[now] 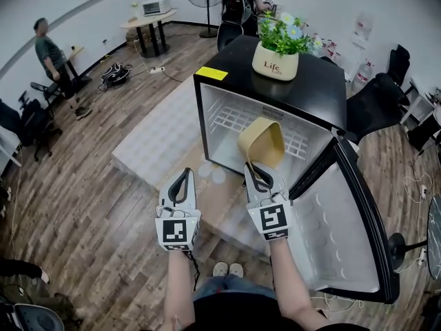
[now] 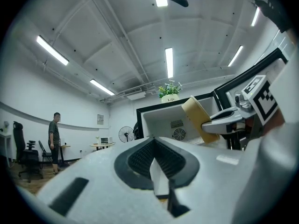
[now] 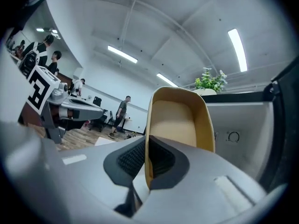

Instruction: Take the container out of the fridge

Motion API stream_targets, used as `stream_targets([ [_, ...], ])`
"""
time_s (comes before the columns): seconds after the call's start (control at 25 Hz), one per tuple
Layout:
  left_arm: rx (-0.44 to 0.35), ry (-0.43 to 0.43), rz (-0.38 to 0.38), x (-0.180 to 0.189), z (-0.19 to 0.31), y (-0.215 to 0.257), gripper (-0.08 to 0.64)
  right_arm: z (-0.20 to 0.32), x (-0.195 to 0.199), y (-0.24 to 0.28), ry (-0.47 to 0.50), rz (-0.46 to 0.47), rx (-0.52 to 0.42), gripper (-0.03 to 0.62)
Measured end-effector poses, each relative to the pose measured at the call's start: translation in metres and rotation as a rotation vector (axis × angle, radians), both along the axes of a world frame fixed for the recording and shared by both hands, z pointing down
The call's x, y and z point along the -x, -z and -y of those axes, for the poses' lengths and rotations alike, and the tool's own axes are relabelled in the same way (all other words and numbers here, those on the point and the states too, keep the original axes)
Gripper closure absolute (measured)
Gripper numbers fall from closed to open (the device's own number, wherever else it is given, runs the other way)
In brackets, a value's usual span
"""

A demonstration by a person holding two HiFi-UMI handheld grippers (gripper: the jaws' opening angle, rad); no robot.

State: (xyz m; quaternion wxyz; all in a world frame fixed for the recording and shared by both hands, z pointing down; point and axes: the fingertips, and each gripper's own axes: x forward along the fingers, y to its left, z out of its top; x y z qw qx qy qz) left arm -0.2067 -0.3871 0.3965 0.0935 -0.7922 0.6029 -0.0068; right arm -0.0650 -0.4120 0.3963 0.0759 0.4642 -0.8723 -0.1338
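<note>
A tan open container [image 1: 262,142] hangs tilted in front of the open black mini fridge [image 1: 289,92], just outside its white interior. My right gripper [image 1: 256,173] is shut on the container's near rim. In the right gripper view the rim is pinched between the jaws [image 3: 147,148] and the container [image 3: 180,120] rises above them, with the fridge wall [image 3: 243,120] behind. My left gripper [image 1: 184,178] is held to the left of the fridge opening, shut with nothing in it [image 2: 156,146]. The left gripper view shows the container [image 2: 198,118] held by the right gripper [image 2: 224,118].
The fridge door [image 1: 344,233] stands swung open on the right. A potted plant [image 1: 275,61] sits on the fridge top. A wire shelf [image 1: 234,119] is inside. A grey mat [image 1: 158,136] lies left of the fridge; a person [image 1: 52,54] stands far left.
</note>
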Motion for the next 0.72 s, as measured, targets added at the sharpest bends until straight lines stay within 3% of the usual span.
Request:
stream_targets([
  [0.28,-0.015,0.007,0.008,0.003,-0.006,0.006,0.554,-0.013,-0.022,-0.001,-0.030,0.191,0.003,0.578],
  [0.72,-0.031,0.043,0.012,0.024,-0.017,0.010,0.554,-0.019,-0.053,-0.015,-0.096,0.282,0.014,0.578],
])
